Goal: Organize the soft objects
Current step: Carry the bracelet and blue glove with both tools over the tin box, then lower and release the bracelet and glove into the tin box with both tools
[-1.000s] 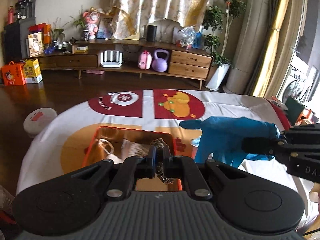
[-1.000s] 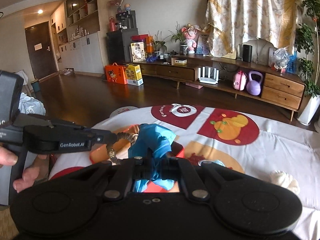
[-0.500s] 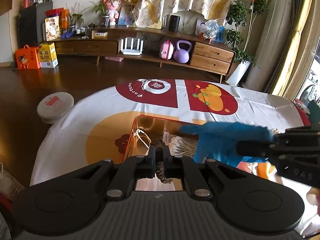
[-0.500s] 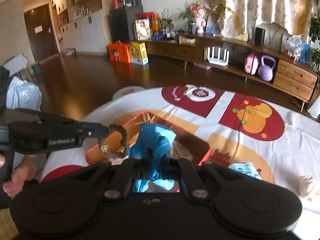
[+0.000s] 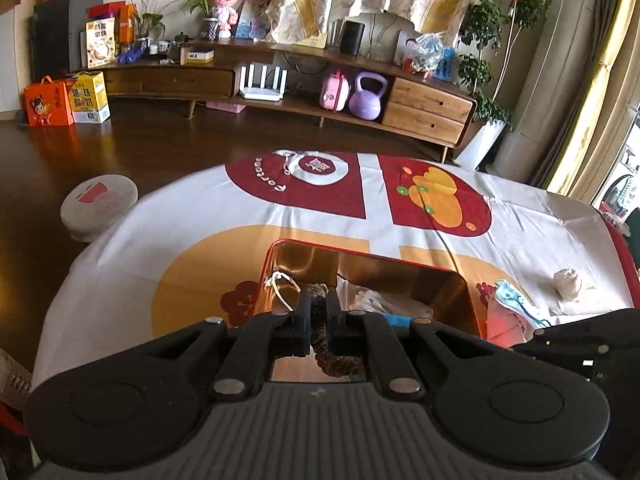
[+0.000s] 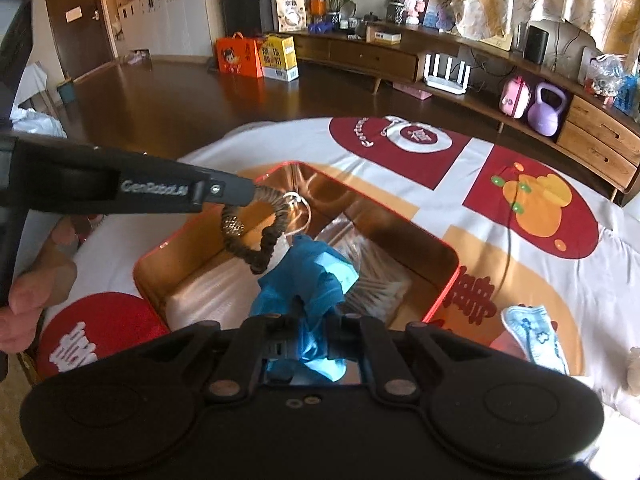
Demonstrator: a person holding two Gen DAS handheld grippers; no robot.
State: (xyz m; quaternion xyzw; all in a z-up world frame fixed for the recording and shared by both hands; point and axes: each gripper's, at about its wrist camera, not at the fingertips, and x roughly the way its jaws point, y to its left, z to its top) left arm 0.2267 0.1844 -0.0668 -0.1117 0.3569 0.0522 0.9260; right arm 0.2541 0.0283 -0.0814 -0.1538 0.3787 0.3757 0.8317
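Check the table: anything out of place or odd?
Two soft items still lie loose on the tablecloth right of the red tin: a light blue face mask and a small beige lump. Nothing spilled or damaged.

So the tin sits on the tablecloth right under both tools, bagged stuff inside it. Face mask lies just right of the tin.

- "GenRobot.AI" stands in pale letters along the side of the left gripper.
- "Fortune" curves in white script on a red panel of the tablecloth.
- Large Chinese characters mark the yellow box on the floor; I cannot read them surely.
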